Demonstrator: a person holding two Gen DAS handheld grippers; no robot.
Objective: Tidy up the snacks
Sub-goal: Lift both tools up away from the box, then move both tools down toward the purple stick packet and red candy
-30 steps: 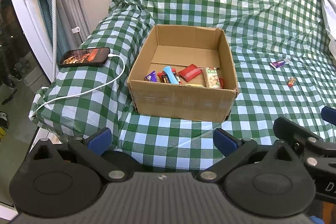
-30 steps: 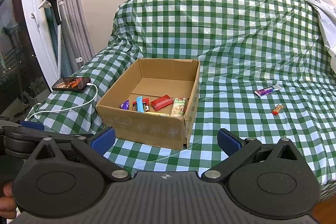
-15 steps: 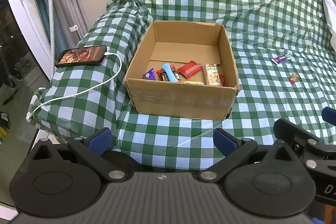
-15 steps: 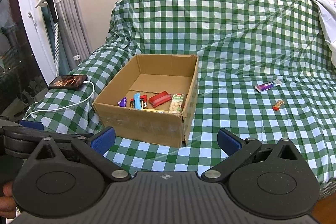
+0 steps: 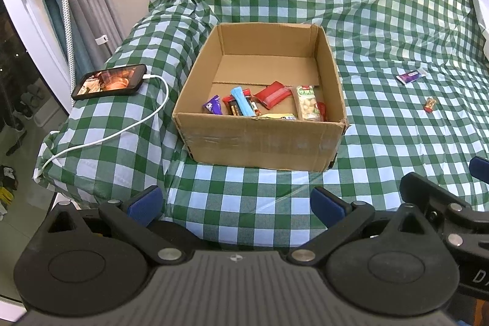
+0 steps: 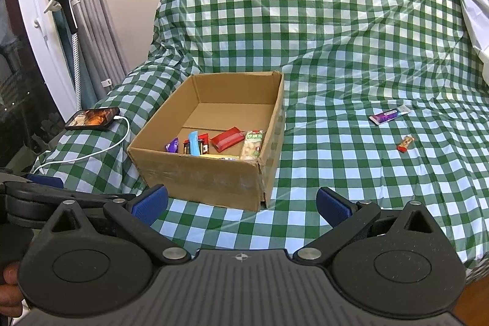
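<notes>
Both jaws spread wide, empty. Left gripper [image 5: 235,203] and right gripper [image 6: 241,203] have pulled back and risen slightly versus a second ago; box looks a bit farther in the right view, nothing else moved. Judged: between picks, lining up the next one. Cardboard box [image 5: 259,139] sits straight ahead of the left jaws on the checked sofa cover [image 5: 244,203], several snacks inside. Two left out, well right of the box: purple wrapper [image 6: 389,114] and small red candy [image 6: 405,143], far from both jaws. Phone [image 5: 110,81] charging at left.
</notes>
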